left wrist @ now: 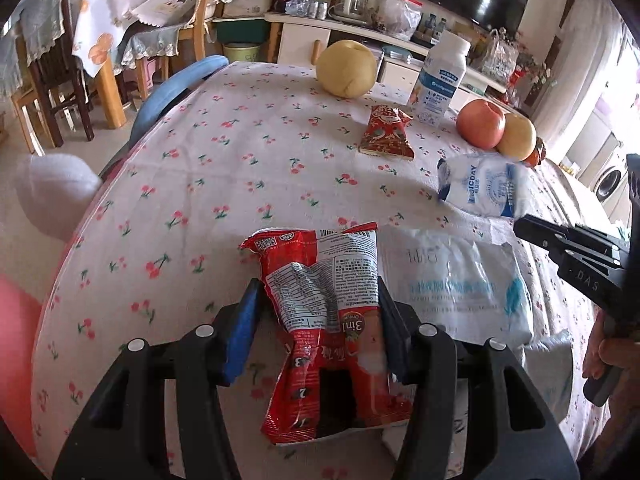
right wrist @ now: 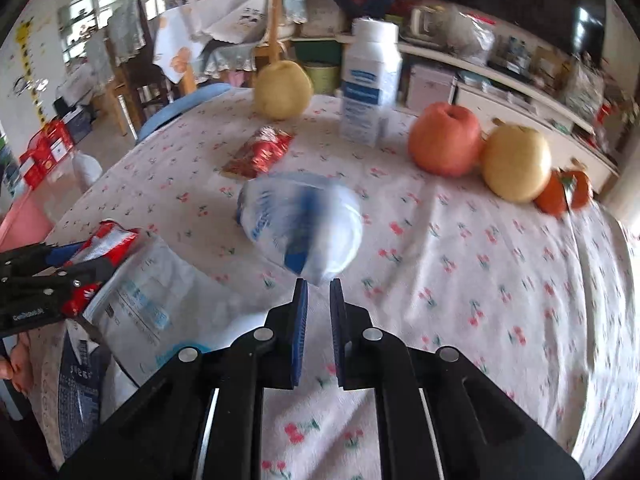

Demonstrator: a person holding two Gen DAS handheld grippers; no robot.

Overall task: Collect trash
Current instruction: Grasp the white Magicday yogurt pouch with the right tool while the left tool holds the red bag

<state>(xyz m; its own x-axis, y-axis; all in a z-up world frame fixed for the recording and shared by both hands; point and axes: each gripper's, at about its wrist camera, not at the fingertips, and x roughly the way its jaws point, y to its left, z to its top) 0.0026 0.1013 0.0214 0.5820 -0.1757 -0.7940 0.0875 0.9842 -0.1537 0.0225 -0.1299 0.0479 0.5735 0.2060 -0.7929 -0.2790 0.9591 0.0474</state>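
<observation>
My left gripper (left wrist: 318,292) is shut on a red and white "3in1" wrapper (left wrist: 324,320), held over the tablecloth; it also shows at the left of the right wrist view (right wrist: 108,244). A white and blue plastic wrapper (right wrist: 300,224) hangs blurred just ahead of my right gripper (right wrist: 319,292), whose jaws are a narrow gap apart; whether they pinch its lower tip I cannot tell. It also shows in the left wrist view (left wrist: 484,190). A small red snack wrapper (left wrist: 386,134) lies further back. A flat white and blue bag (left wrist: 452,280) lies beside the left gripper.
On the cherry-print tablecloth (left wrist: 200,184) stand a white bottle (left wrist: 440,80), a yellow pear (left wrist: 346,68), a red apple (right wrist: 446,140), a second pear (right wrist: 516,164) and small orange fruit (right wrist: 564,192). Chairs and a low cabinet stand behind.
</observation>
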